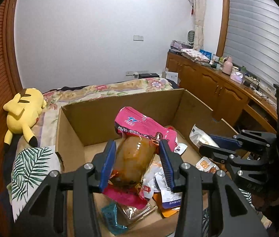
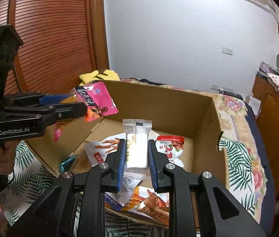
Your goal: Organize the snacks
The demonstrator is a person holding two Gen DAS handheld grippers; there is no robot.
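While we hover over the cardboard box (image 1: 92, 122), left gripper (image 1: 137, 148) clamps the pink pouch (image 1: 139, 126); right gripper (image 2: 135, 148), at 3 o'clock, seemingly pinches the white bar (image 2: 137, 144).

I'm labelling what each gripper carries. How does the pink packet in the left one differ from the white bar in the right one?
The pink packet is bright pink with a clear window showing brownish food; the white bar is a pale block in a see-through wrapper. The packet is bulky and crumpled, bulging between the left gripper; the bar is slim and flat within the right gripper. Both are sealed snacks held above the cardboard box.
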